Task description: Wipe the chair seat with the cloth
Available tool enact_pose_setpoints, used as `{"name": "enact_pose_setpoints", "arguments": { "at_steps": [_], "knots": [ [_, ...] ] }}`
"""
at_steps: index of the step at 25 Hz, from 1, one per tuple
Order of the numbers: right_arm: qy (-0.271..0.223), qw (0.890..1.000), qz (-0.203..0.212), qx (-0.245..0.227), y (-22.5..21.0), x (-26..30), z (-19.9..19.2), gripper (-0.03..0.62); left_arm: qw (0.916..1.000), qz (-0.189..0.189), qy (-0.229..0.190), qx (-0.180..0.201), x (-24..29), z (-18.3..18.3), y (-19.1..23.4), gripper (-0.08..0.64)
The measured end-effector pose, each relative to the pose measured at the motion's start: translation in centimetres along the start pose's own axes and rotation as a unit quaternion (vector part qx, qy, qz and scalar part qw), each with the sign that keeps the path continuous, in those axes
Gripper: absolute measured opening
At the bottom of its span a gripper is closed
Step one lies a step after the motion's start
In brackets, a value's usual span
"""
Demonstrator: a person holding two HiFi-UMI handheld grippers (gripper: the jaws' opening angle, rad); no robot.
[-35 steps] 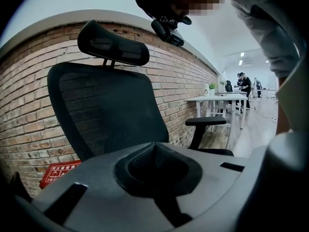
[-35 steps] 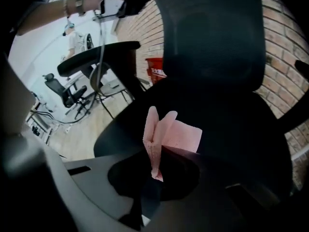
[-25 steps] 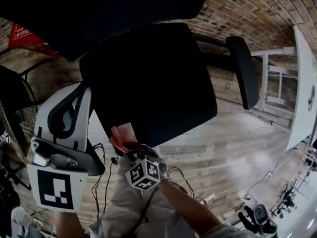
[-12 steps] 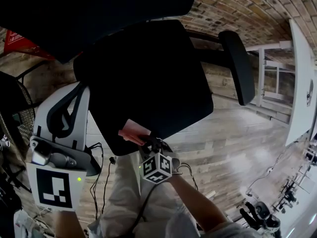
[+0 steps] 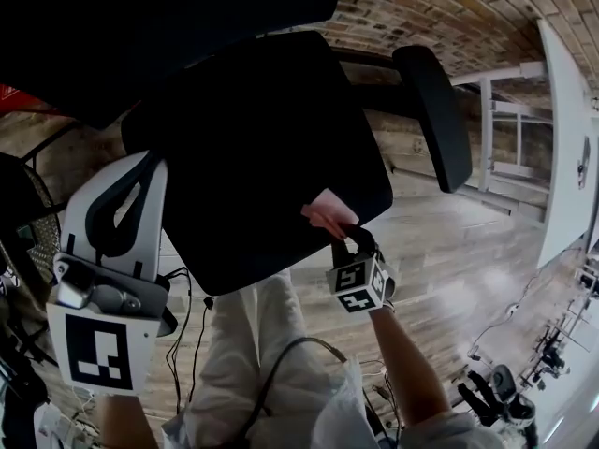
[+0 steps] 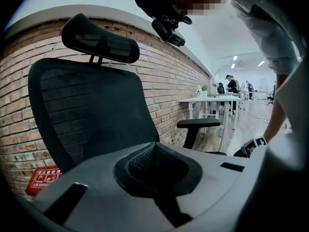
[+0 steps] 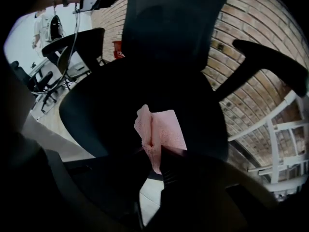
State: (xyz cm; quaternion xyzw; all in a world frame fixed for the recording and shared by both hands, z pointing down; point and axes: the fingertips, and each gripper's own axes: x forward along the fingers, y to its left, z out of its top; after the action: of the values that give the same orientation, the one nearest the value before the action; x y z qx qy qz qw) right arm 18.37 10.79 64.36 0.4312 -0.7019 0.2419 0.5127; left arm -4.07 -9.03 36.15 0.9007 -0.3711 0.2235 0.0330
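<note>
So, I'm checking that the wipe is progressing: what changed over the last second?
The right gripper, shut on the pink cloth, slid it along the chair seat's front edge toward the person's right, nearer the armrest. The left gripper stayed low at the left, holding nothing.

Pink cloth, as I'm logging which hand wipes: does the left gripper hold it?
No, the right gripper is clamped on the pink cloth over the chair seat.

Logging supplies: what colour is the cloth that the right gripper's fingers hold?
The cloth is pink. It shows best in the right gripper view.
</note>
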Motion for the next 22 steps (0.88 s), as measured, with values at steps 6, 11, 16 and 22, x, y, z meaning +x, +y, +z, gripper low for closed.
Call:
{"name": "enact_pose_setpoints", "arguments": {
  "at_steps": [6, 11, 16, 22],
  "knots": [
    [0.028, 0.996, -0.083, 0.034, -8.2, -1.2, -2.8, 0.054, 0.9999, -0.01, 0.001, 0.003, 1.2, 0.2, -0.8, 0.018],
    [0.033, 0.99, -0.116, 0.074, -11.1, -1.9, -3.9, 0.054, 0.9999, -0.015, -0.001, 0.006, 1.6, 0.6, -1.1, 0.018],
    [0.038, 0.99, -0.1, 0.093, -9.2, -1.3, -4.0, 0.054, 0.9998, -0.018, -0.003, 0.008, 1.6, 0.6, -1.1, 0.018],
    [0.031, 0.995, -0.044, 0.08, -2.1, -0.3, -3.0, 0.054, 0.9999, -0.016, -0.003, 0.005, 1.0, -0.3, -0.6, 0.018]
  ]
}}
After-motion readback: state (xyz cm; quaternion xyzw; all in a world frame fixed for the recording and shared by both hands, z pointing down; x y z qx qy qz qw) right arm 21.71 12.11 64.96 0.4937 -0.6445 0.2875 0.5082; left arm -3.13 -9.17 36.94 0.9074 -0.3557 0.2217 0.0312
